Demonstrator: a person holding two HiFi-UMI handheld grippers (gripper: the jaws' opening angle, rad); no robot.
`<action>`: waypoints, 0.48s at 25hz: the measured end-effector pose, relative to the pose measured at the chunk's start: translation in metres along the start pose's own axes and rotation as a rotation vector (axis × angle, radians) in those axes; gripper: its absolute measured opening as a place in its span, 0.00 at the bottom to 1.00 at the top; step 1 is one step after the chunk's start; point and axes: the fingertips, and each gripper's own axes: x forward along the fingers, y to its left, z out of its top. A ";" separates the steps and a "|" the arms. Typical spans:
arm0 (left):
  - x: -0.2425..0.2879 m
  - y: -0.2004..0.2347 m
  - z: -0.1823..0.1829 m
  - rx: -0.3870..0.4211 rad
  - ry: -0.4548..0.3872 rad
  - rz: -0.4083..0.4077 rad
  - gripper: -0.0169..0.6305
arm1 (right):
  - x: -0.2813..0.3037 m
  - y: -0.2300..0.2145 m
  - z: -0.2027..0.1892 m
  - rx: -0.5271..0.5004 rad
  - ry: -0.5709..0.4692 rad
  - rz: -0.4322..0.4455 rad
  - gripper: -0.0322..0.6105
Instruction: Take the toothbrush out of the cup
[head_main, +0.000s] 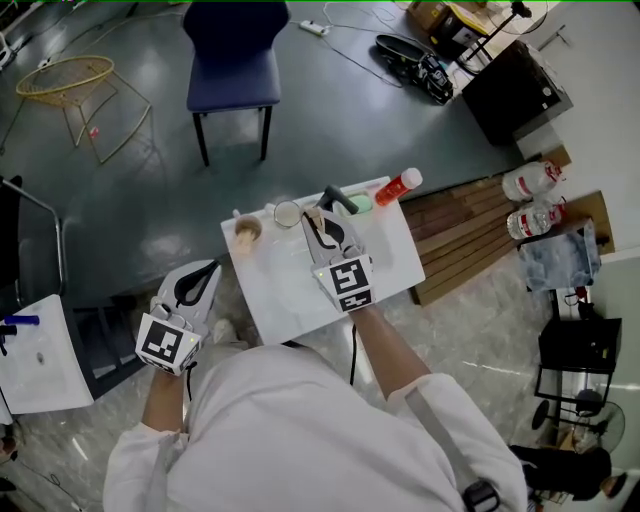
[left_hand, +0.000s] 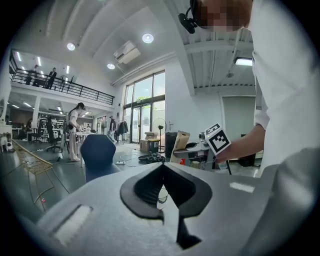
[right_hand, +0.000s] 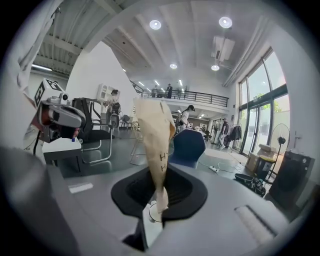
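Toothbrush: tan paper-sleeved toothbrush is standing upright between the jaws, just beside the clear glass cup
Right gripper: is clenching the toothbrush's lower end
Left gripper: is hovering off the table's left edge — jaws pressing together, empty
Cup: is sitting on the white rectangular table
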 end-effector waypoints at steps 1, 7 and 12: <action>0.000 0.000 -0.003 0.001 0.002 -0.002 0.04 | -0.003 0.001 0.003 -0.001 -0.003 0.002 0.08; 0.005 -0.001 -0.001 0.002 0.000 -0.006 0.04 | -0.020 0.007 0.024 -0.002 -0.020 0.011 0.08; 0.010 -0.003 0.000 0.007 -0.009 -0.013 0.04 | -0.035 0.010 0.038 -0.003 -0.033 0.020 0.08</action>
